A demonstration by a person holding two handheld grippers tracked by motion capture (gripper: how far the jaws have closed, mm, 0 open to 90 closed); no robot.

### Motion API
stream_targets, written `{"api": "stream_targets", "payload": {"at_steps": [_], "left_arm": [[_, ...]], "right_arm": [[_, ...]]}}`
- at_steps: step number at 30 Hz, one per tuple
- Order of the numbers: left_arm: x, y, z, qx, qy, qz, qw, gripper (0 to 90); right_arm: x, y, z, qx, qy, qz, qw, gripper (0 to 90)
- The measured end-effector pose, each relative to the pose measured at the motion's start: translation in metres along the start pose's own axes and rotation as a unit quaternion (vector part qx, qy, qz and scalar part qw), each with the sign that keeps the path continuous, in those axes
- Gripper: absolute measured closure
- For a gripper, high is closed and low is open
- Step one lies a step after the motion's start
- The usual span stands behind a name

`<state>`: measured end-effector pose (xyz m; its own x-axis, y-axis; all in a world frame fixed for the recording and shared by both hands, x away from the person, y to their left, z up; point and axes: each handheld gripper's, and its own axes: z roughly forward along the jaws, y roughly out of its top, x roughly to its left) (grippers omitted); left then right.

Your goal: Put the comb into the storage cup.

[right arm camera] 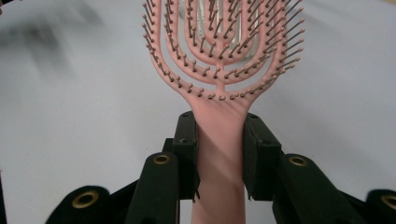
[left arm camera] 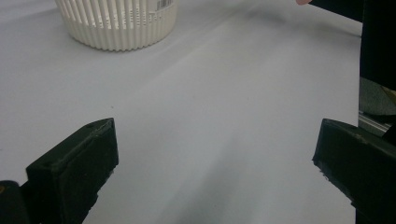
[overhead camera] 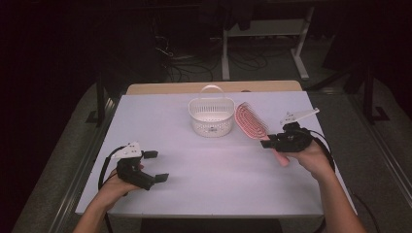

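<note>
The pink hairbrush [right arm camera: 219, 70] looks light and stiff, a vented plastic paddle with open slots and thin ball-tipped bristles; the bristle side is the delicate part and would catch or bend if pinched, while the smooth solid handle gives the surest hold, though its glossy plastic may twist under a loose grip. The right claw [right arm camera: 219, 154] is closed on that handle just below the paddle, its pads pressing both sides. In the high view the hairbrush [overhead camera: 251, 121] lies slanted just right of the white basket [overhead camera: 212, 118], its head near the basket's rim, its handle running back to the right claw [overhead camera: 268, 142]; whether the head touches the surface [overhead camera: 160, 116] I cannot tell. The basket, a slotted plastic tub with an upright hoop handle, is probably light enough to slide if bumped, and that hoop stands in the way of a drop from above. The left claw [overhead camera: 156, 166] rests well to the basket's near left, jaws wide apart and holding nothing.
</note>
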<state>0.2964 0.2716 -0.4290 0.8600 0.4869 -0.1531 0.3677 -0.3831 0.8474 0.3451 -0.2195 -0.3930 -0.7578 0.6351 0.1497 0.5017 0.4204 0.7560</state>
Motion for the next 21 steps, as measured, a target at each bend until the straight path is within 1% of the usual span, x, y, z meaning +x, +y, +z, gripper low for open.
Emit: {"api": "stream_targets", "payload": {"at_steps": [3, 6, 14, 21], "left_arm": [[0.0, 0.001, 0.0, -0.001, 0.0, 0.001, 1.0, 0.0], [0.001, 0.003, 0.0, -0.006, 0.0, -0.002, 1.0, 0.0], [0.002, 0.007, -0.002, -0.015, 0.001, -0.007, 0.9999, 0.0], [0.003, 0.015, -0.001, -0.022, 0.002, -0.009, 0.9997, 0.0]], "right_arm": [[0.002, 0.002, 0.0, -0.013, -0.003, -0.001, 0.9999, 68.8], [0.005, 0.004, 0.001, -0.025, 0.0, -0.002, 0.9997, 68.8], [0.014, 0.01, 0.005, -0.041, 0.008, -0.014, 0.999, 68.8], [0.023, 0.015, 0.01, -0.051, 0.014, -0.018, 0.9984, 68.8]]}}
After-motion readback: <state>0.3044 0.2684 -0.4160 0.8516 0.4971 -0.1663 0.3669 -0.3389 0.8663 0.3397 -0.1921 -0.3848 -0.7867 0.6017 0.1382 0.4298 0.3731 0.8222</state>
